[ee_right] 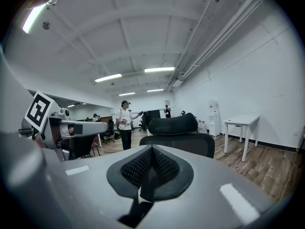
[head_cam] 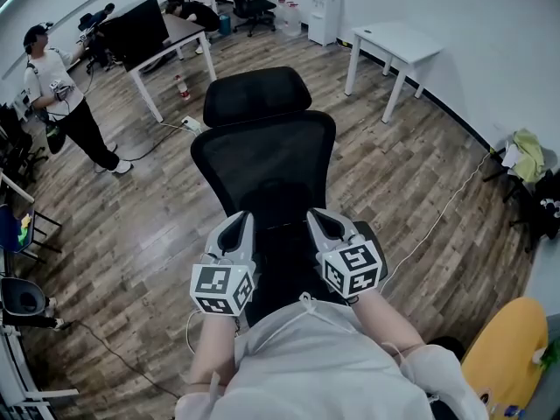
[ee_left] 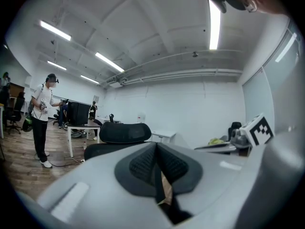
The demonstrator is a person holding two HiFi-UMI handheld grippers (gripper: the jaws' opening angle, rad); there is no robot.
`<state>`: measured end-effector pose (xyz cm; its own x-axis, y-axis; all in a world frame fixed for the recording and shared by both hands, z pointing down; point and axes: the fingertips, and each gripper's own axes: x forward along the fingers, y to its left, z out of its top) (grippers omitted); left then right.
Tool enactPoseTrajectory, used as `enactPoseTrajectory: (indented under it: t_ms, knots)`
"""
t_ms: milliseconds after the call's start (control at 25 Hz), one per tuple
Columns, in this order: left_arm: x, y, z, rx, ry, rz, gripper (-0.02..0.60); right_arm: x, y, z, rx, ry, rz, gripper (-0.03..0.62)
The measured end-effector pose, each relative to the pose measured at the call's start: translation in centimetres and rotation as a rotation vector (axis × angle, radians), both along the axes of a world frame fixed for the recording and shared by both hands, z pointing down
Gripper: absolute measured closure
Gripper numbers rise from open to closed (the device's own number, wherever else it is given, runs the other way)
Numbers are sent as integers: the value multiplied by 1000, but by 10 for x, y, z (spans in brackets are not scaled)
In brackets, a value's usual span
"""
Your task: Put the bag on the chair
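A black office chair (head_cam: 262,147) with a mesh back and a padded headrest stands on the wood floor (head_cam: 420,173), its back facing away from the person, whose white-sleeved arms reach in from the lower edge of the head view. The left tool (head_cam: 237,220) and the right tool (head_cam: 319,216) are held side by side and close together over the chair's seat, just in front of the backrest, both pointing roughly level toward it. Each tool's jaws are pressed together. In the left gripper view a thin dark strip with a tan edge sits pinched in the seam of the left tool (ee_left: 156,145); in the right gripper view a dark strip sits the same way in the right tool (ee_right: 152,148). These look like parts of the bag (head_cam: 282,265), which shows in the head view only as a black mass between and under the two tools, above the seat; black against black, I cannot tell whether it touches the seat. Well apart from the chair, a person in a white shirt (head_cam: 54,86) stands at the left, a white worktop (head_cam: 395,40) stands near the far wall, and a power strip (head_cam: 191,123) lies on the floor behind the chair.
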<state>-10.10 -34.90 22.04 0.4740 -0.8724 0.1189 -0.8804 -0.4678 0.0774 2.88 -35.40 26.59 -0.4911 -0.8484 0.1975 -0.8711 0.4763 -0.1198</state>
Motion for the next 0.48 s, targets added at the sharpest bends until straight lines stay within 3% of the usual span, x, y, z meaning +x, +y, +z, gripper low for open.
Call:
enactPoseTrajectory:
  t_ms: [200,480]
  knots:
    - [3,4,1,-21,35,8,575,1,5,3,-8,-3,-2,595]
    - [-1,1,-2,-19,22,-2,575,-1,4,3,-21,-1,-4,595]
